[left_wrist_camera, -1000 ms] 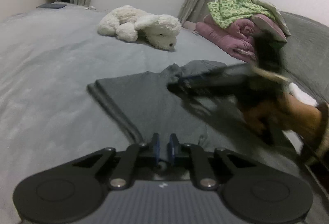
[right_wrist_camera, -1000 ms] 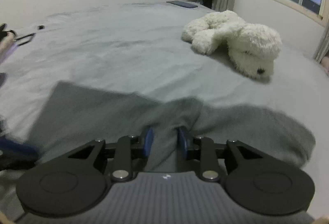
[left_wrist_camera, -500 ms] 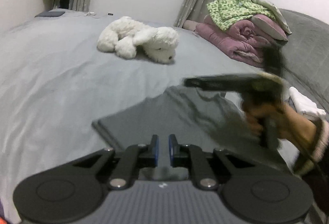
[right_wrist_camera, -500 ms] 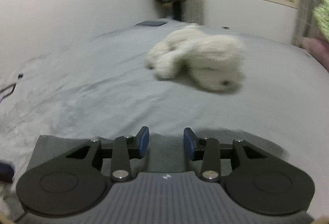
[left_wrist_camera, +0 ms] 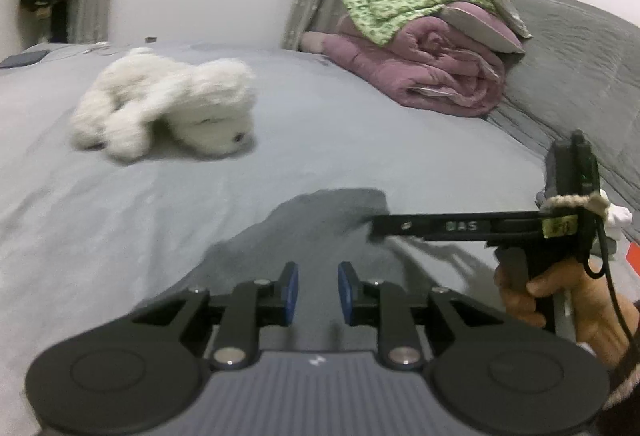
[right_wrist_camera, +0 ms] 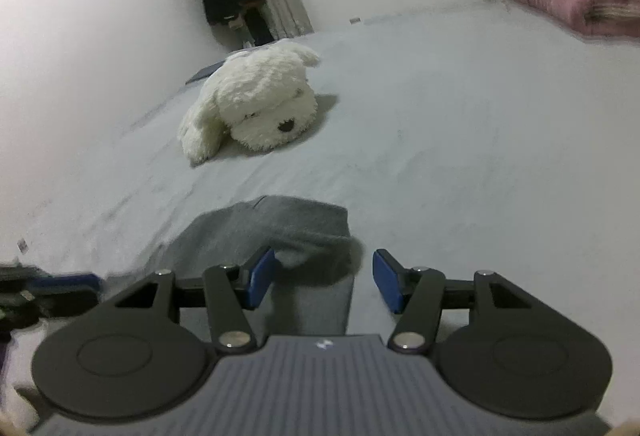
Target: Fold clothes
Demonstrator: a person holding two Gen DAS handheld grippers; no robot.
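Grey cloth covers the bed (left_wrist_camera: 360, 140), and a white toy dog (left_wrist_camera: 168, 116) lies on the left side of it, well apart from the work. Near the middle, close to both cameras, lies the dark grey shirt (left_wrist_camera: 320, 220), partly folded and flat on the bed. The left gripper (left_wrist_camera: 318, 290) hangs just above the shirt, and its blue fingers (left_wrist_camera: 290, 292) have just been opening, with a small gap and nothing pinched between them. Further right, the right gripper (right_wrist_camera: 324, 278) is held in a hand (left_wrist_camera: 560, 300) and points across the shirt. Its jaws have just been opening too and stand wide. A bump of the shirt sits between them, near the left finger, but the fingers do not press on it. Pink and green blankets (left_wrist_camera: 420, 52) are piled at the far right. It looks like one fold is just done and both grippers are letting go. The next move likely calls for finding a new edge of the shirt, closing on it with both grippers, and bringing it over evenly.
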